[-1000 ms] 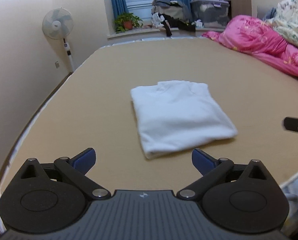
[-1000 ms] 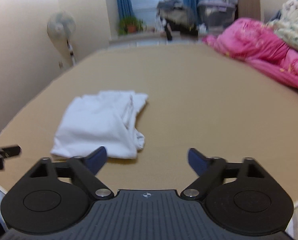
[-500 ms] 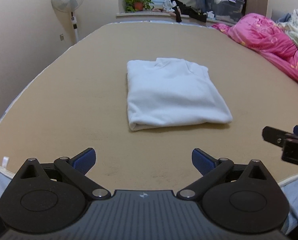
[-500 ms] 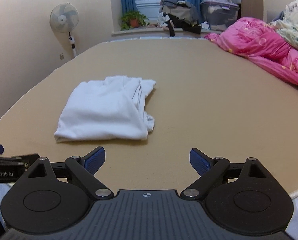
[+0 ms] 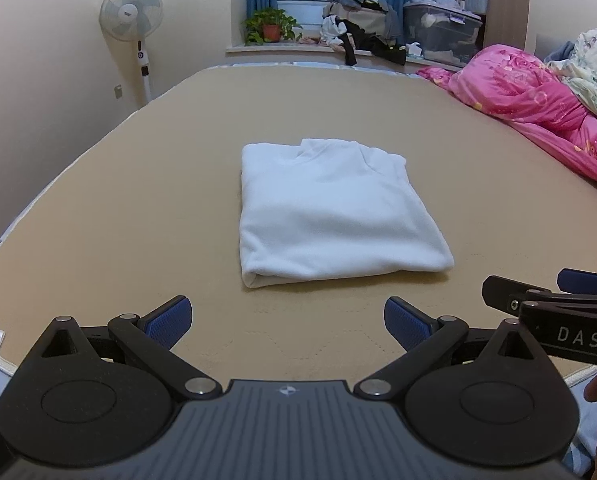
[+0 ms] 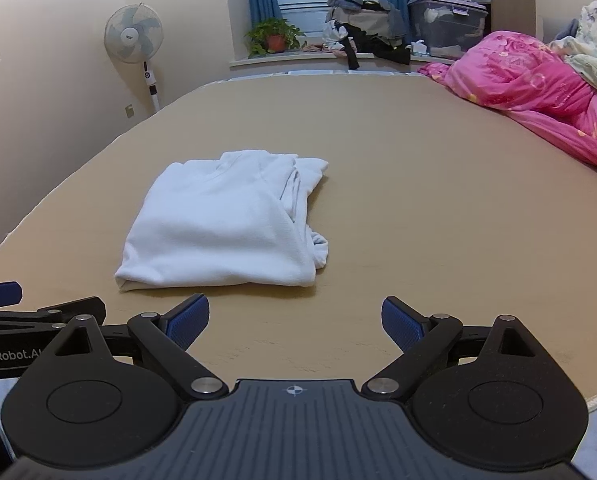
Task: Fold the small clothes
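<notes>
White garment (image 5: 330, 212) lying folded on bed (image 5: 138, 184); left claw (image 5: 286, 320), right claw (image 6: 294, 320) hanging wide open, empty. Fold seemingly done; next, tidying loose right edge.

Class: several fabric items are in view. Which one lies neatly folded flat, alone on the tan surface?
The white garment, a tidy rectangle; the pink quilt is crumpled.

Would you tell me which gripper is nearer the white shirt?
Left, marginally. The left gripper faces the shirt head-on; the right gripper sits off its right side.
</notes>
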Motion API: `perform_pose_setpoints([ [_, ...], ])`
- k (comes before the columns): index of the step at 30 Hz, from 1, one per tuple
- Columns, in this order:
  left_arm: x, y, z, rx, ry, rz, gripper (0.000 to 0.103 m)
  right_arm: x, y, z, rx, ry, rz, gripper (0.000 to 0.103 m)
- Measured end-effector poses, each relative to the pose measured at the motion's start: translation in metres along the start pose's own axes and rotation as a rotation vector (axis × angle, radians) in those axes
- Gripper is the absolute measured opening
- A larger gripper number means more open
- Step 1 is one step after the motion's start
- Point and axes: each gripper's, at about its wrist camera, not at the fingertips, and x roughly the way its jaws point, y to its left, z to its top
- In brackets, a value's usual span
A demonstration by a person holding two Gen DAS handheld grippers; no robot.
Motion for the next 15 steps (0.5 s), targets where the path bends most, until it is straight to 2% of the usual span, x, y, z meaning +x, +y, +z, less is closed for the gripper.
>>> perform_pose_setpoints([
  [15, 0.0100, 0.0053, 0.0012, -0.028, 0.021, -0.012, 0.102, 0.0052, 0.0045, -0.0002, -0.018, 0.010, -0.007, 0.094],
])
